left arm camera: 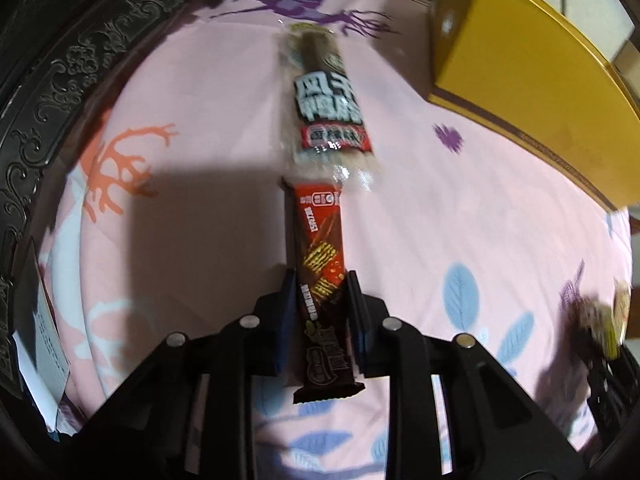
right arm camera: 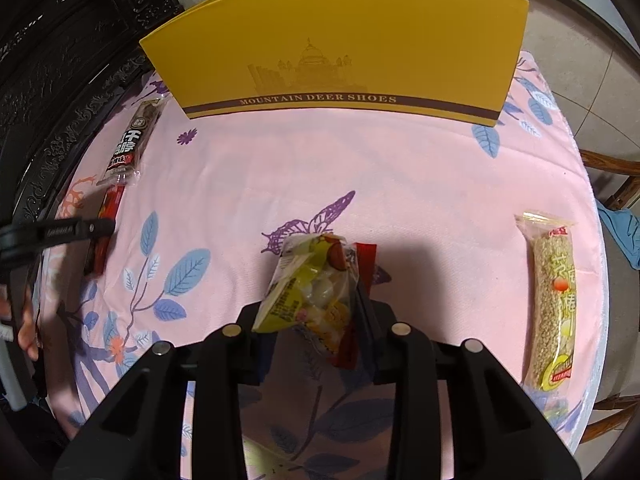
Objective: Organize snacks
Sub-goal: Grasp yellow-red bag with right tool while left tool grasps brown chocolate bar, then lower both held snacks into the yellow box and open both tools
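The left wrist view shows the left tool [left arm camera: 320,284] pinching a red-brown chocolate wafer bar [left arm camera: 320,256] across its width, the bar's far end touching a clear-wrapped dark snack stick [left arm camera: 326,96] lying on the pink floral cloth [left arm camera: 200,220] of the counter. Only the right wrist view shows the right tool [right arm camera: 316,300], pressed on a yellow-green packet of pale sweets [right arm camera: 308,292] with a red wrapper [right arm camera: 366,260] behind it (whether the red one is gripped too is unclear), and a long sesame bar [right arm camera: 554,300] lying near the cloth's right edge. The yellow shoe box [right arm camera: 340,52] stands along the far edge; open cloth lies between it and both tools. Counted: five snacks, one box, two tools.
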